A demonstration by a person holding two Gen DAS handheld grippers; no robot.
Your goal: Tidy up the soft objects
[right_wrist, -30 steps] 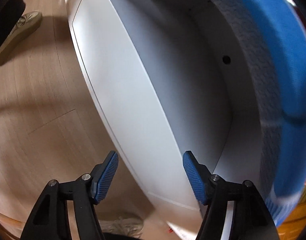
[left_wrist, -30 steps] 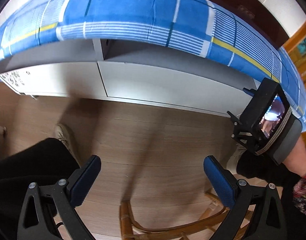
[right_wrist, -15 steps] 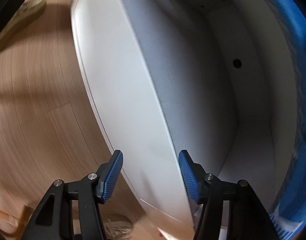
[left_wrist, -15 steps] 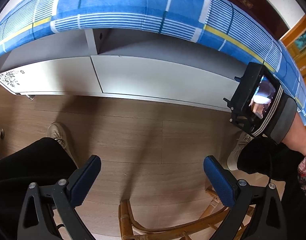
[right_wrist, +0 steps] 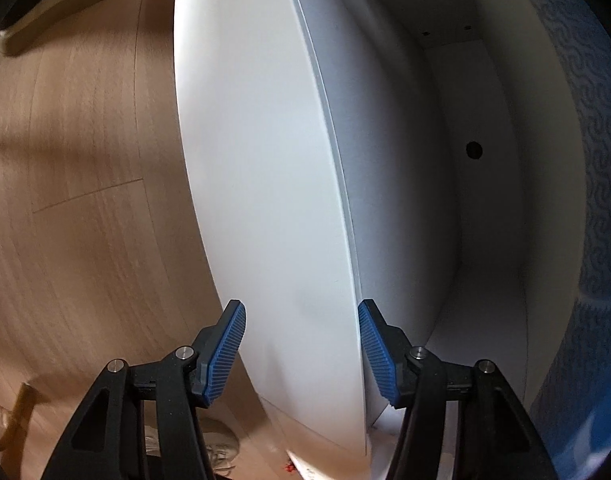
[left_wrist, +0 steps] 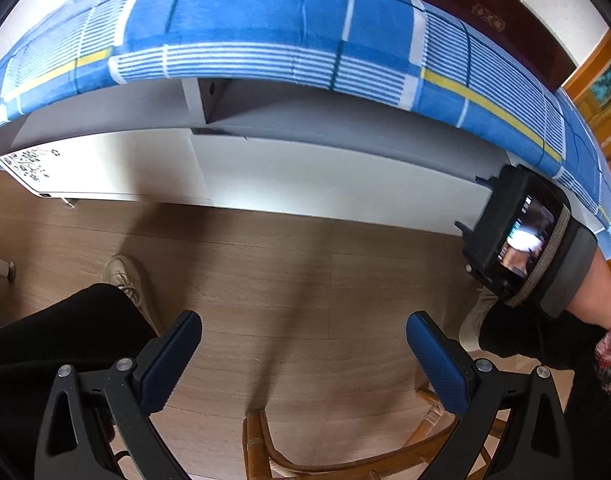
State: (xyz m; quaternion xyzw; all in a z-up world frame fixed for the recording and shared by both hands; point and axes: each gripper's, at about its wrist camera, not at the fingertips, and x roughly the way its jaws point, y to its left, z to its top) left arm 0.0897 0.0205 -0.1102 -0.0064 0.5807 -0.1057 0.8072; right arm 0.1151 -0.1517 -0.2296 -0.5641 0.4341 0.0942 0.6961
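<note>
A bed with a blue checked sheet (left_wrist: 265,20) stands over white drawers (left_wrist: 325,176). No loose soft object shows in either view. My right gripper (right_wrist: 301,344) straddles the top edge of the drawer front (right_wrist: 265,160). One blue pad is on the front side, the other on the inner side, and neither clearly presses on the panel. The drawer's white inside (right_wrist: 445,200) looks empty. My left gripper (left_wrist: 303,356) hangs open over the wooden floor (left_wrist: 285,280) with nothing between its fingers. In the left wrist view a forearm with a strapped screen device (left_wrist: 517,236) reaches to the drawer; the right gripper is hidden there.
A rattan chair (left_wrist: 345,452) sits just below my left gripper. The person's black-trousered leg (left_wrist: 45,340) and beige shoe (left_wrist: 125,276) are at the left, another shoe (left_wrist: 473,320) at the right. A second drawer with a flower decal (left_wrist: 29,160) lies further left.
My right gripper's jaws have narrowed, and it has rolled and come in over the drawer front's edge. The left gripper has stayed in place and open.
</note>
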